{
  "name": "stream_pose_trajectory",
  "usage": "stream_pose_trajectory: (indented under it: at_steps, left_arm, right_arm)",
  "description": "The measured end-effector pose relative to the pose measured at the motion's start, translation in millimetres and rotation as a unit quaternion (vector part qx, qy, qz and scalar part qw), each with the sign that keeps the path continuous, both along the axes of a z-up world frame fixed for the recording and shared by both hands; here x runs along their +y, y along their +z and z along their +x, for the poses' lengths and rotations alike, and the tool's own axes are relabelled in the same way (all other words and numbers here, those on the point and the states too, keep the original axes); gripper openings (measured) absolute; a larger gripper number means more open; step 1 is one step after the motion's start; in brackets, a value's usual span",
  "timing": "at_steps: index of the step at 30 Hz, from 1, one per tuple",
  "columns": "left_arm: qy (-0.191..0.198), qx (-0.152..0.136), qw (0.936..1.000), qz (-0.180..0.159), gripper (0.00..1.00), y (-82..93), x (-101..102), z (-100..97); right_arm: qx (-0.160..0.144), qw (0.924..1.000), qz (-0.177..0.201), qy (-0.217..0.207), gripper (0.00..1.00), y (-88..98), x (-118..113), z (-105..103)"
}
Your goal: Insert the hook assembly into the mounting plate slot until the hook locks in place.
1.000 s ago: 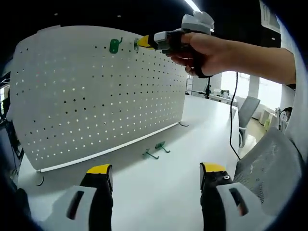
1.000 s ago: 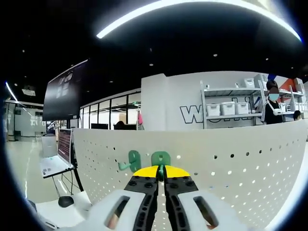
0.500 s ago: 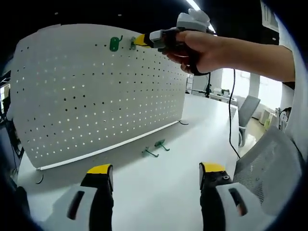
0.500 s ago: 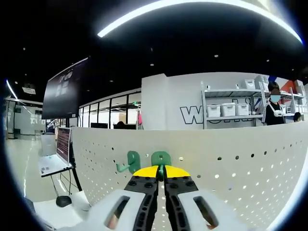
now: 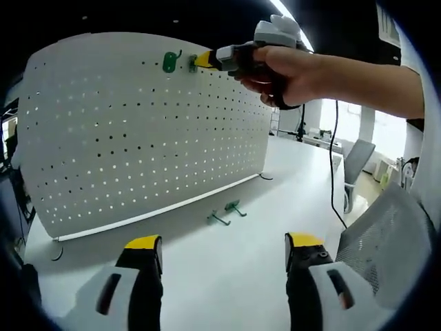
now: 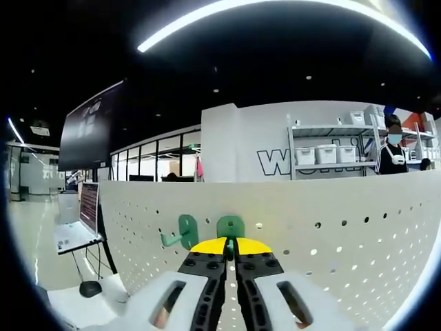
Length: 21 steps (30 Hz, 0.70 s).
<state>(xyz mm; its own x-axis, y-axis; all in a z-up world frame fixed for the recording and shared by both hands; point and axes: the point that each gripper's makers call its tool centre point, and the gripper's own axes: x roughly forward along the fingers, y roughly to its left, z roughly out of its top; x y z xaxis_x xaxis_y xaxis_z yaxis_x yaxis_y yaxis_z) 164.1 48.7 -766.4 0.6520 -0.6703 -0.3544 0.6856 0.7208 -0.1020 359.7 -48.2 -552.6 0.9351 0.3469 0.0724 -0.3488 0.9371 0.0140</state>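
A white pegboard (image 5: 138, 131) stands upright on the white table. One green hook (image 5: 169, 61) hangs near its top edge. Right beside it, my right gripper (image 5: 200, 61), held in a person's hand, is shut on a second green hook (image 6: 230, 226) whose plate rests against the board's top row of holes. In the right gripper view the mounted hook (image 6: 180, 233) sits just left of the held one. My left gripper (image 5: 222, 249) hovers low over the table, open, with nothing between its yellow-tipped fingers. Two loose green hooks (image 5: 225, 212) lie on the table by the board's foot.
The table (image 5: 275, 179) stretches to the right, with a black cable (image 5: 333, 172) hanging down from the right gripper and an office chair (image 5: 358, 162) beyond. Behind the board there are shelves with bins (image 6: 331, 155), a person (image 6: 393, 155) and a laptop (image 6: 79, 217).
The right gripper has shifted slightly along the board's top with its hook; the hook's plate now shows a little higher above the fingertips. The left gripper stays open, its view barely moved.
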Motion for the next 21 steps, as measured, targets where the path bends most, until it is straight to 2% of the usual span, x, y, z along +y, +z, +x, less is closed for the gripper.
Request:
stream_pose_trajectory:
  at_steps: [5, 11, 13, 21]
  left_arm:
    - [0.005, -0.001, 1.0000, -0.005, 0.74, 1.0, 2.0, 0.8]
    - [0.001, 0.000, 0.9999, -0.010, 0.74, 0.9, -1.2, -2.6]
    - [-0.002, 0.005, 0.9999, -0.013, 0.73, -0.9, -2.5, -4.4]
    - [0.004, -0.002, 0.9999, -0.016, 0.73, 3.1, -0.4, -2.6]
  right_arm:
    - [0.002, 0.9999, 0.001, -0.011, 0.01, 0.5, 0.5, 0.1]
    - [0.016, 0.9979, 0.007, -0.063, 0.01, -0.4, 1.4, 3.6]
    - [0.015, 0.9969, -0.004, -0.077, 0.01, 0.6, 1.4, 5.1]
    - [0.020, 0.9933, 0.002, -0.114, 0.01, -1.7, 1.6, 5.1]
